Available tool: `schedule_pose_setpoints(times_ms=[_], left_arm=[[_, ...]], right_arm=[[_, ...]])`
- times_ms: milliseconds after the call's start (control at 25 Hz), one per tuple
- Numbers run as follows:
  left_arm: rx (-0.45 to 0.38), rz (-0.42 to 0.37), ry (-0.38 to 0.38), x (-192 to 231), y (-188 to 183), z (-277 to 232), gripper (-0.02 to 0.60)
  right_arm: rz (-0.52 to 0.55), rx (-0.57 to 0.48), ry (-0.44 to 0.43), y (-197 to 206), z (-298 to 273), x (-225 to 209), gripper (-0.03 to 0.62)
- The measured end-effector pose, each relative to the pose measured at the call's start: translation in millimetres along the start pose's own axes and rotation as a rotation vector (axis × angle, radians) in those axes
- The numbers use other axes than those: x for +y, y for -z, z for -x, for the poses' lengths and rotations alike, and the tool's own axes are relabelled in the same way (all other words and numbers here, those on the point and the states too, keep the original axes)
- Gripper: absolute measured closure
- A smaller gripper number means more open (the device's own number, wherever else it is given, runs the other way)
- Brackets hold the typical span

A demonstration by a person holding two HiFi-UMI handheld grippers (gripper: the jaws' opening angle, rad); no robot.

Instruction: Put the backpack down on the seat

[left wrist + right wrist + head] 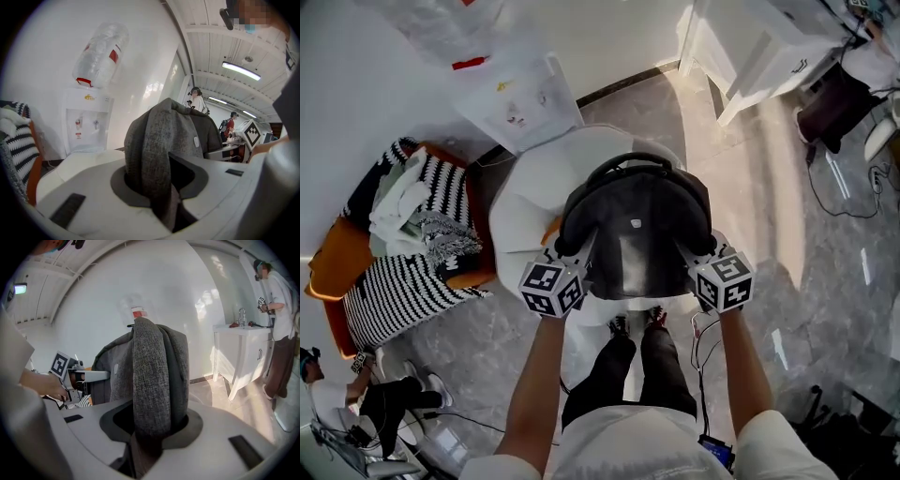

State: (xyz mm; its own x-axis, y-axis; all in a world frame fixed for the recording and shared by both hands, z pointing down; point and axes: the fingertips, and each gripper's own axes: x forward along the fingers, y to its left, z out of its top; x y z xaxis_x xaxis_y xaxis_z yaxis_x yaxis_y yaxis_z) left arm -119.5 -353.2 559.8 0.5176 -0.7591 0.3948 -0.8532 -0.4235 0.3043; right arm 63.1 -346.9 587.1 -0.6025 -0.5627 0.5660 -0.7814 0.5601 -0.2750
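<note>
Backpack (636, 225) between left gripper (574, 255) and right gripper (697, 251), strap (157, 154) in each.

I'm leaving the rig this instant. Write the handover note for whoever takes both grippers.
Left gripper: shut on one shoulder strap.
Right gripper: shut on the other strap.
Backpack: upright, held over the white seat; whether its base touches the seat cannot be seen.
Done: the pack is in place above the seat.
Left: lower it onto the seat, open both jaws, pull clear.
</note>
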Motion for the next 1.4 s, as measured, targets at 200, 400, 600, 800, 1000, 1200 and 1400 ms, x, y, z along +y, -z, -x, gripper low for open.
schedule_pose_setpoints(times_ms=[200, 400, 600, 800, 1000, 1200, 1400], left_arm=[[0.005, -0.009, 0.009, 22, 14, -18, 0.469], [0.006, -0.012, 0.009, 41, 36, -35, 0.468], [0.009, -0.016, 0.006, 56, 57, -55, 0.468], [0.012, -0.004, 0.002, 70, 78, -75, 0.466], [0.028, 0.000, -0.008, 87, 97, -100, 0.463], [0.042, -0.002, -0.008, 98, 112, -120, 0.462], [0.046, -0.003, -0.020, 109, 123, -137, 0.460]], right_arm=[[-0.010, -0.005, 0.004, 10, -28, -8, 0.482], [-0.011, -0.004, -0.007, 27, -56, -18, 0.482], [-0.012, -0.014, -0.023, 45, -83, -33, 0.484], [-0.005, -0.008, -0.039, 61, -107, -49, 0.484], [-0.013, 0.002, -0.045, 76, -135, -66, 0.484], [-0.024, 0.004, -0.043, 89, -155, -82, 0.484], [-0.024, 0.001, -0.053, 98, -175, -95, 0.482]])
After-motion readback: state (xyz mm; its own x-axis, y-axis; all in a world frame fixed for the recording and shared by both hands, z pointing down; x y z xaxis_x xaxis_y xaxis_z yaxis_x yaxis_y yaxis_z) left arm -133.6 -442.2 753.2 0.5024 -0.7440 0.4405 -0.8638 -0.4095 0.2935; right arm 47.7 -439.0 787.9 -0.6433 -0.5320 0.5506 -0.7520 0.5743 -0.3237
